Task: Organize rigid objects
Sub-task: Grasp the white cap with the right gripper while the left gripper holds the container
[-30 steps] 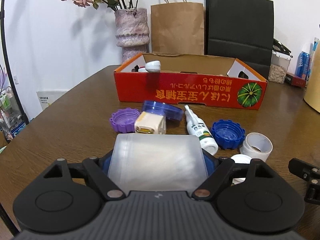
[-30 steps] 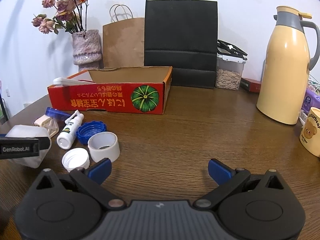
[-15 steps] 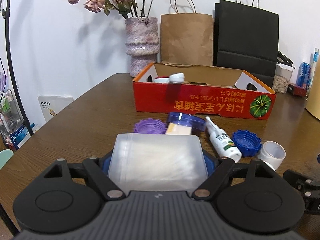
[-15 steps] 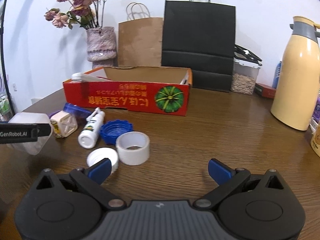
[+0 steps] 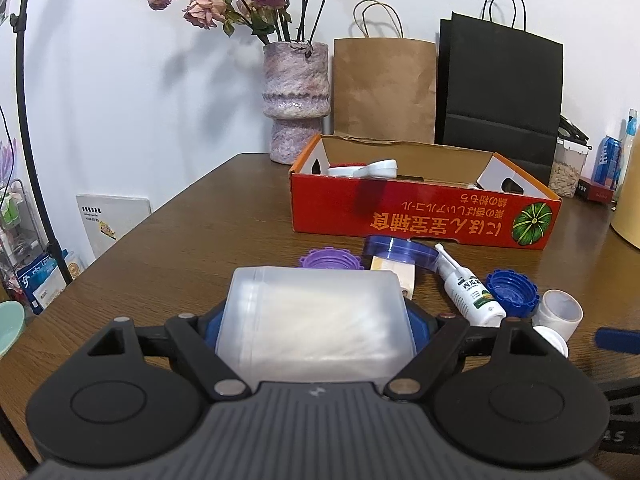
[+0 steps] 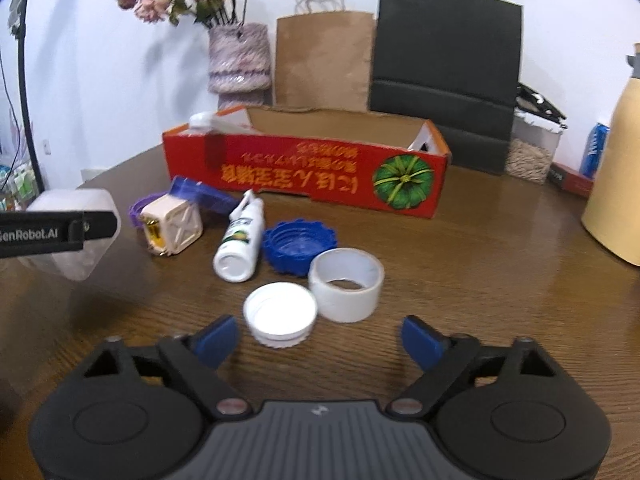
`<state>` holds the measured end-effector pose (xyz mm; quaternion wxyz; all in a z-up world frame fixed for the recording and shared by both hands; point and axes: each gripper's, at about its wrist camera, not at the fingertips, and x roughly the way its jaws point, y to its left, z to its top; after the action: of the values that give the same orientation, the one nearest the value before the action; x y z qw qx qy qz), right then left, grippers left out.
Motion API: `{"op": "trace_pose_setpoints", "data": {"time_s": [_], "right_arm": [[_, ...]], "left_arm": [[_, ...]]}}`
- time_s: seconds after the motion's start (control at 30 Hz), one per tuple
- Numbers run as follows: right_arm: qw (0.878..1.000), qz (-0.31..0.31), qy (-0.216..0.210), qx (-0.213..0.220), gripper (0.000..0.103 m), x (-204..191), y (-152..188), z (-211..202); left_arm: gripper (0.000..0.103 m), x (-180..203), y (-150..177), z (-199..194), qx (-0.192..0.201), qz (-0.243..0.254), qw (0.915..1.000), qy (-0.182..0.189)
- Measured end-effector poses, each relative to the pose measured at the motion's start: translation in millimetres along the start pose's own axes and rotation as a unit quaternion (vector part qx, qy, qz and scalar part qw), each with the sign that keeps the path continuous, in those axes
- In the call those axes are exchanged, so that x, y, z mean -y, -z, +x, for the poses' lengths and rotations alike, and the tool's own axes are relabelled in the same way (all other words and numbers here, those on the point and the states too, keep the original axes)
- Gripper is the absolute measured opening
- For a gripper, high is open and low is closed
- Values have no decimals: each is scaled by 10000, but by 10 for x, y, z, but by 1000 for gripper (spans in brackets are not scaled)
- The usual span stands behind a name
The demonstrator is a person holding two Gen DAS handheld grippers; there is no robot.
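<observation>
Though clamped in left hand-held gripper [image 5: 314, 320], translucent box [image 5: 316, 316] short of red carton [image 5: 424, 216]

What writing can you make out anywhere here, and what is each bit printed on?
"enRobot.AI", first letter cut off: on the left gripper's black finger, seen from the right wrist.
Orange Japanese lettering, upside down: front of the red box; I cannot read it reliably.
Chinese characters on the white spray bottle's label: too small to read.
Print on the white booklet against the wall: too small.
"AS": on black gear at the left view's lower right edge.
</observation>
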<state>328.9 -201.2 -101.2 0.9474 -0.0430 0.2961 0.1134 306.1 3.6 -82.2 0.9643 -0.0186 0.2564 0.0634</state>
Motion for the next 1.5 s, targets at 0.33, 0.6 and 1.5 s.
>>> {"op": "trace_pose_setpoints", "data": {"time_s": [0.33,0.6,1.5], "right_arm": [[9999,115,-98,14,39,-122,-55,85],[9991,190,9,385,39,-96,-37,-39],[9894,168,-19,1440,39,-89,-408,-405]], "left_arm": [[83,-21,4,-14,16,-26,10000,55],[83,-14,14,-31,34,-25,10000,66],[84,252,-466,-214,431,56,9985,324]]}}
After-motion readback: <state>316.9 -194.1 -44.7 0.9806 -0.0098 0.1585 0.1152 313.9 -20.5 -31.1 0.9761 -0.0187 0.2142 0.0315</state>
